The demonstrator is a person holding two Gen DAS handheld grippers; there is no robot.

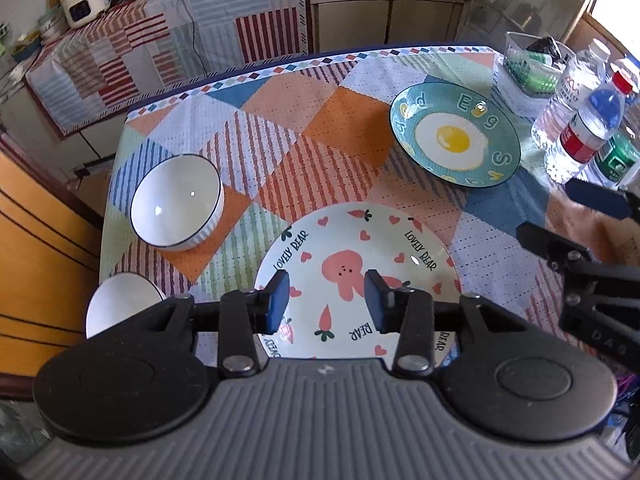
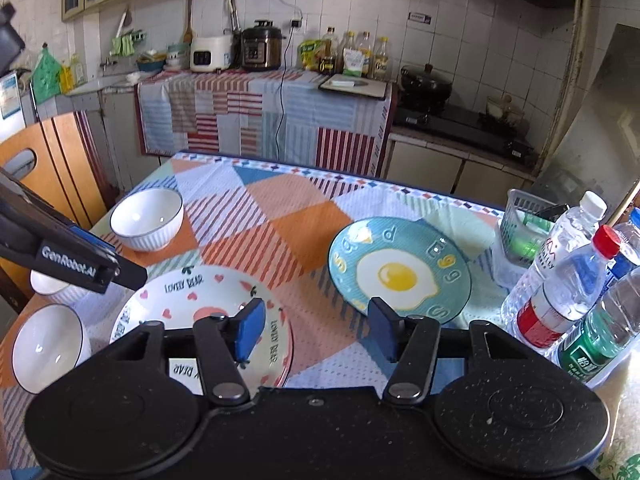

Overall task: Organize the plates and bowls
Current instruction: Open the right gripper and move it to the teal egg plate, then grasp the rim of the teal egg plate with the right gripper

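The table [image 2: 280, 216], under a patchwork cloth, carries all the dishes. The bear plate [image 1: 356, 248] lies at the near edge, flat on the cloth. The left gripper [image 1: 326, 300] hangs above it, tilted steeply down, jaws partly open with nothing between them; the plate shows in the gap below, untouched. The right gripper [image 2: 316, 330] hovers above the bare cloth between the bear plate and the egg plate [image 2: 400, 266], pointing down more gently, jaws open wider and empty. The egg plate sits toward the right edge, well apart from the bear plate. A clear basket [image 2: 520, 236] by the right edge holds green items too blurred to name, beside water bottles [image 2: 560, 288]. One white bowl [image 1: 176, 202] stands empty near the left edge; two more [image 2: 48, 346] sit empty at the near left corner.
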